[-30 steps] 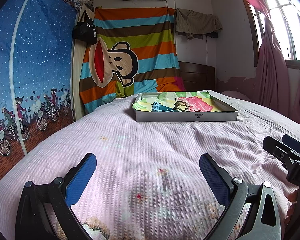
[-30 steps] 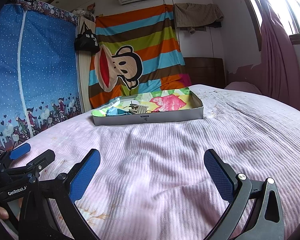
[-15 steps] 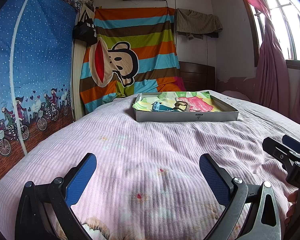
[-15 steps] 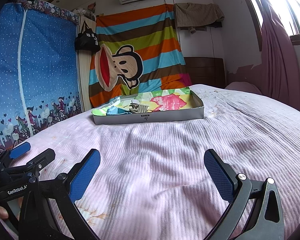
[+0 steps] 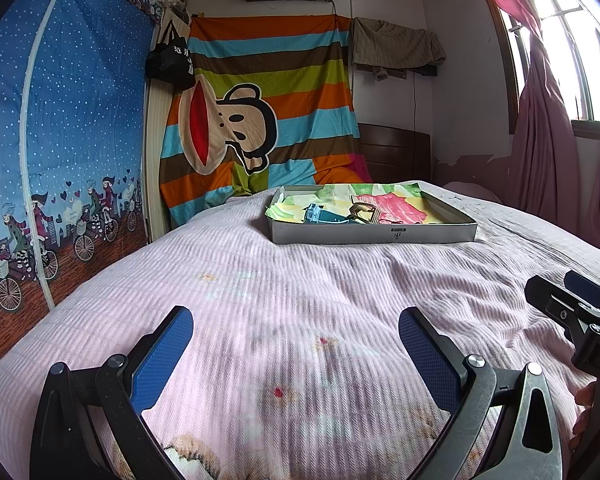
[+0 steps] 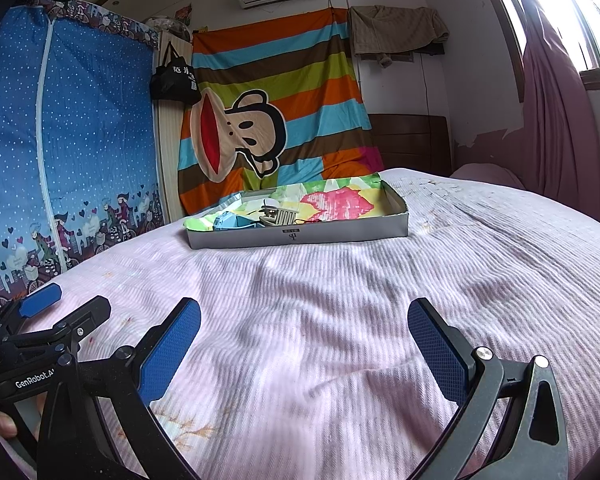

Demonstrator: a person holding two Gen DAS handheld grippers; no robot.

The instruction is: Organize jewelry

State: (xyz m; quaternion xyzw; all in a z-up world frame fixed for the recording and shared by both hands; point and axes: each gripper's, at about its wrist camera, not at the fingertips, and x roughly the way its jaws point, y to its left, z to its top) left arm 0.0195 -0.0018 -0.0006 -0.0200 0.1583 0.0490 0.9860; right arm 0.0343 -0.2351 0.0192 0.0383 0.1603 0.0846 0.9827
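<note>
A shallow grey tray (image 5: 374, 235) is seen far across a pink ribbed bedspread (image 5: 300, 300), lined with crumpled multicoloured paper (image 5: 396, 206). Inside it, a small blue box (image 5: 320, 216) lies toward the left and a pale slatted item (image 6: 282, 213) sits just beside it on the right; what kind of jewellery they are cannot be told at this range. The left gripper (image 5: 296, 354) is held low over the near part of the bedspread, its blue-padded fingers (image 5: 162, 360) spread wide with nothing between them. The right gripper (image 6: 304, 346) is likewise held apart and empty, well short of the tray. Each gripper is caught at the edge of the other's view: the right one at the far right of the left view, the left one at the near left of the right view. Behind the bed a striped monkey-print cloth (image 5: 260, 120) is hung on the wall, with a blue zip wardrobe (image 5: 60, 140) at the left and pink curtains (image 5: 548, 152) at the right.
</note>
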